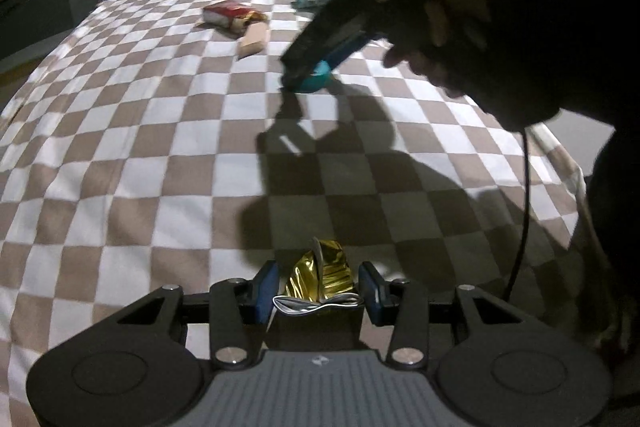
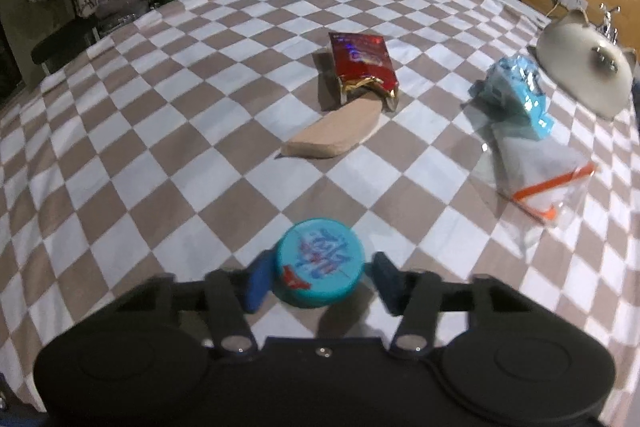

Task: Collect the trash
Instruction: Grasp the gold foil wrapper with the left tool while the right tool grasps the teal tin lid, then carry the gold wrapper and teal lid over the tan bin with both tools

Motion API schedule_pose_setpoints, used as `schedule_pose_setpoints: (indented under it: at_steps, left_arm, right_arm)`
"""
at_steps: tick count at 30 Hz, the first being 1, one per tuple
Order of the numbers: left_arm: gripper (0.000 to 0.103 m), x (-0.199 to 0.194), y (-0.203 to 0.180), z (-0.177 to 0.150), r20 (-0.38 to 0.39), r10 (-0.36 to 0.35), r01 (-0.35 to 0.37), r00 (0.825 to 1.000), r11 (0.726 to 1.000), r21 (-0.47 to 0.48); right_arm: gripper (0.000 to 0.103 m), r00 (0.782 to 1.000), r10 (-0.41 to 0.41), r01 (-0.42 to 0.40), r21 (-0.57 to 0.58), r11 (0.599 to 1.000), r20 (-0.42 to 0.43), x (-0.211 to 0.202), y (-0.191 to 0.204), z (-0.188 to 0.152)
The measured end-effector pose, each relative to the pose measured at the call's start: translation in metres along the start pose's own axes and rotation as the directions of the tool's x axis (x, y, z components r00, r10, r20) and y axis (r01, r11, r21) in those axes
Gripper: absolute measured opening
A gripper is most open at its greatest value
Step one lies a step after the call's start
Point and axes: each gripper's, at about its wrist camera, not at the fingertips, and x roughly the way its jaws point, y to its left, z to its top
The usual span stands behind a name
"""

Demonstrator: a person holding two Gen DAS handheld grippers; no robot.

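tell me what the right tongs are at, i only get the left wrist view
Observer: A teal lid sits between the right tongs, printed face up.
Operator: gripped?
Observer: Cannot tell. One pad touches it, the other looks just clear of it.
Operator: left tongs have the gold wrapper, any trash i can't see?
Observer: Yes, a clear bag with an orange stripe lies next to the blue wrapper.
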Motion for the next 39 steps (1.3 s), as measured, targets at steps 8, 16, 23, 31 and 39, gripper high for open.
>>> schedule_pose_setpoints:
  at_steps: [8,16,23,31,39]
  left_arm:
    - [0.044,-0.005,0.01,0.004,0.018,0.039,-0.038,0.999,0.997,-0.072]
    - [0.045,0.001,0.005,0.004,-0.014,0.046,-0.047,0.999,0.998,-0.051]
    - [0.053,-0.002,0.0,0.0,-0.031,0.021,-0.022,0.999,0.999,-0.029]
    - [0.043,-0.002,-0.007,-0.002,-0.024,0.058,-0.058,0.998,0.998,-0.003]
    - [0.043,-0.005,-0.008,0.001,-0.001,0.078,-0.078,0.997,0.995,-0.055]
  right_arm:
    - [0.048,1.0,0.01,-0.011,0.023,1.0,0.008,-0.02,0.003,-0.02]
    - [0.048,1.0,0.02,-0.019,0.088,0.996,0.0,-0.052,-0.003,-0.057]
    - [0.048,1.0,0.016,-0.015,0.172,0.985,-0.006,-0.073,-0.017,-0.086]
    - [0.048,1.0,0.013,-0.012,0.195,0.981,0.0,-0.087,-0.023,-0.101]
    - [0.048,0.999,0.022,-0.026,0.187,0.982,0.024,-0.104,-0.02,-0.11]
